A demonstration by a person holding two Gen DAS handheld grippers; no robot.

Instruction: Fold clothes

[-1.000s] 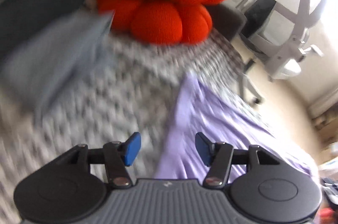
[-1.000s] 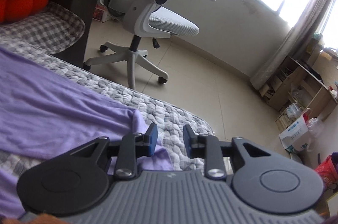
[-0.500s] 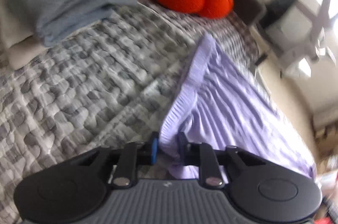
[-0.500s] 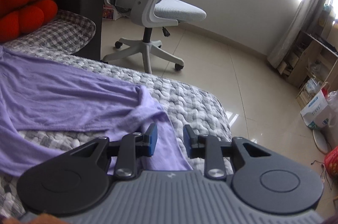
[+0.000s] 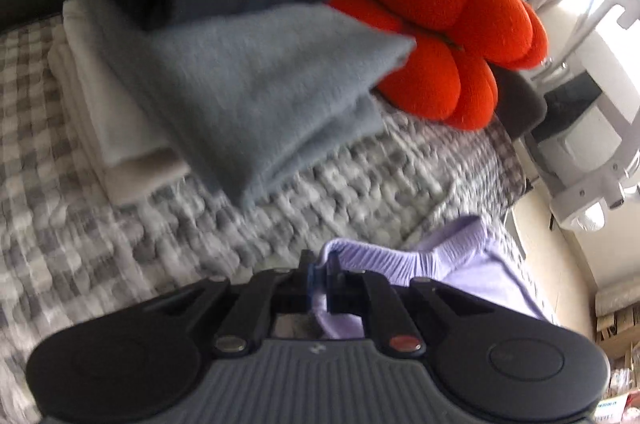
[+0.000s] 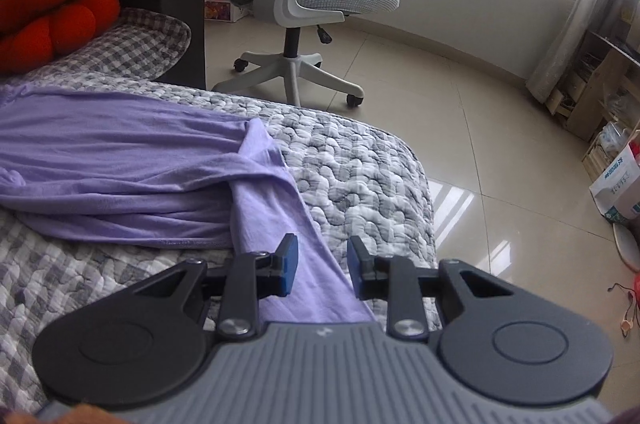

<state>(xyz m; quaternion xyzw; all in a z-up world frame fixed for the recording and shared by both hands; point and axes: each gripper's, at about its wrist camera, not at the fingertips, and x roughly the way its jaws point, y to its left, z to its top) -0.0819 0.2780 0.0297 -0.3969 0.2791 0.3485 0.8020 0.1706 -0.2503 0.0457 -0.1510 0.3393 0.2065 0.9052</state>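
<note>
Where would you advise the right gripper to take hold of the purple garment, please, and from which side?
Probably the narrow strip of the purple garment already lying between the right gripper's open fingers. Come down from above onto that flat strip on the quilt. The left gripper is already shut on the ribbed edge.

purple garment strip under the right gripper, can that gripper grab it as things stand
Probably yes: the right gripper is open, the purple garment strip lies flat on the quilt between its fingers, nothing covering it.

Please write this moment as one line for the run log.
left tool: shut on purple garment edge | right tool: open, purple fabric between its fingers, not pinched | garment: spread on checked quilt | fold: not yet done
</note>
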